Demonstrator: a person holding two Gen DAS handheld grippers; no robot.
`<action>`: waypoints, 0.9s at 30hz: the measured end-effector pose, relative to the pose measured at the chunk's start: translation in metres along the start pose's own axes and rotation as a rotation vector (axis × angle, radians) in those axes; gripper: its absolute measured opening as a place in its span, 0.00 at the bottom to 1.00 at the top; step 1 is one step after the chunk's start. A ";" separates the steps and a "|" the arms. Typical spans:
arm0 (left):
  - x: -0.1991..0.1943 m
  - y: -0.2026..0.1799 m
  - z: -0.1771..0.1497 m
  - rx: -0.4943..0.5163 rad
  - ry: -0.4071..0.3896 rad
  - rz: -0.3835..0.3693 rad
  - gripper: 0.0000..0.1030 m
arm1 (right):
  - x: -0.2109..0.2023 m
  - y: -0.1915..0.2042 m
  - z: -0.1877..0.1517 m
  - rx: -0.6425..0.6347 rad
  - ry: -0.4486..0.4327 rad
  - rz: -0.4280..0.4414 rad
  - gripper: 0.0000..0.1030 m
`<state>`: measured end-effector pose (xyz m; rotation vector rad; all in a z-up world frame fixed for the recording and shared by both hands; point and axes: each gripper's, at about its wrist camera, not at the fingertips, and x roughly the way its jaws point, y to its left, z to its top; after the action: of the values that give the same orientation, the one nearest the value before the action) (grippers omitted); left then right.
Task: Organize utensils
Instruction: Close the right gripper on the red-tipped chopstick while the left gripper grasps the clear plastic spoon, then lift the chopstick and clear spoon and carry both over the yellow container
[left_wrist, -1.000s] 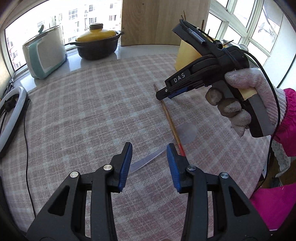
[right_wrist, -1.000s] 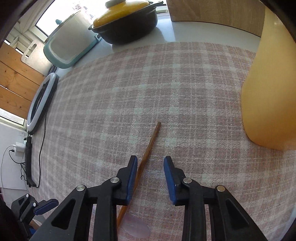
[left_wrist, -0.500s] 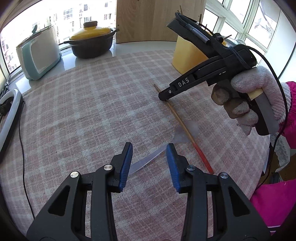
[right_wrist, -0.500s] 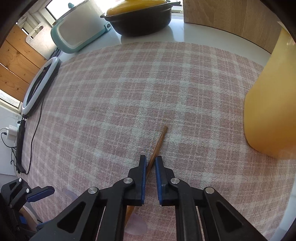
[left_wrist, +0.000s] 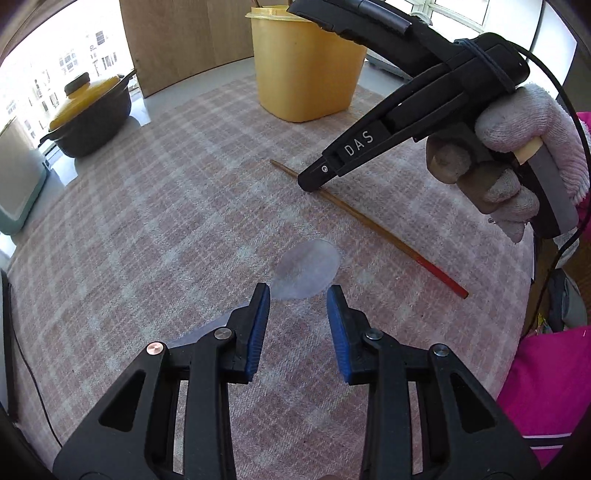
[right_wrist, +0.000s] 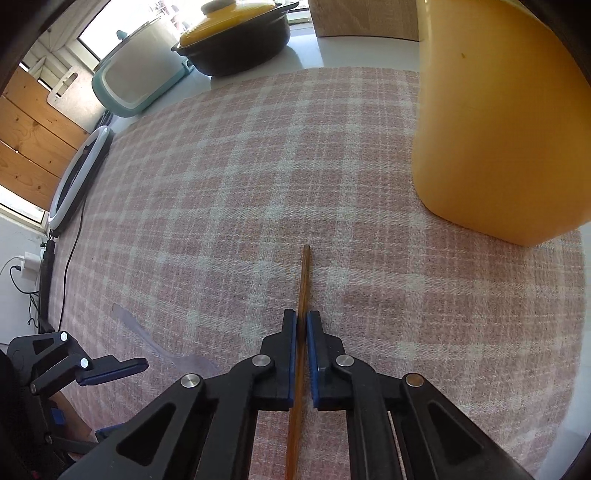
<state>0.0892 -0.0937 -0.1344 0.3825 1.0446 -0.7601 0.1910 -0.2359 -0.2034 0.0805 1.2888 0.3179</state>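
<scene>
Blue pads of the right gripper (right_wrist: 301, 334) press on a thin wooden chopstick (right_wrist: 304, 280), the jaws drawn nearly together with only the stick between them; its brown end juts forward past the tips over the cloth. Seen from the left wrist, that same gripper comes down from the upper right in a hand (left_wrist: 517, 162) wearing a pale knitted glove, its black tip meeting the chopstick near the far brown end, while the red-painted end lies toward the right edge of the table. The left gripper (left_wrist: 298, 295) stands partly open, nothing between its blue pads (left_wrist: 258, 328), after closing slightly. It hovers just short of the bowl of a clear plastic spoon (left_wrist: 306, 267), which lies flat on the cloth; the spoon's handle runs back under the left finger. Spoon and chopstick lie near each other but apart. Everything rests on a pink-and-white checked tablecloth (right_wrist: 229, 192). Beyond the chopstick stands a yellow container (left_wrist: 306, 70), close on the right side in the right wrist view. Farther off sit a black pot with a yellow lid (left_wrist: 92, 118) and a teal-and-white appliance (right_wrist: 136, 81). At the left edge lies a ring light (right_wrist: 79, 173), with a cable trailing from it. A pink sleeve (left_wrist: 546, 384) shows at lower right.
</scene>
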 end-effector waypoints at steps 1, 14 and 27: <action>0.002 -0.003 0.001 0.018 0.003 0.001 0.31 | -0.001 -0.004 -0.003 0.009 0.000 0.006 0.03; 0.031 -0.017 0.013 0.125 0.057 0.042 0.32 | -0.013 -0.034 -0.021 0.057 -0.012 0.026 0.03; 0.036 0.003 0.030 0.078 0.034 0.035 0.12 | -0.016 -0.039 -0.025 0.061 -0.017 0.028 0.03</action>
<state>0.1208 -0.1239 -0.1524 0.4810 1.0393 -0.7672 0.1711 -0.2807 -0.2043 0.1527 1.2812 0.3016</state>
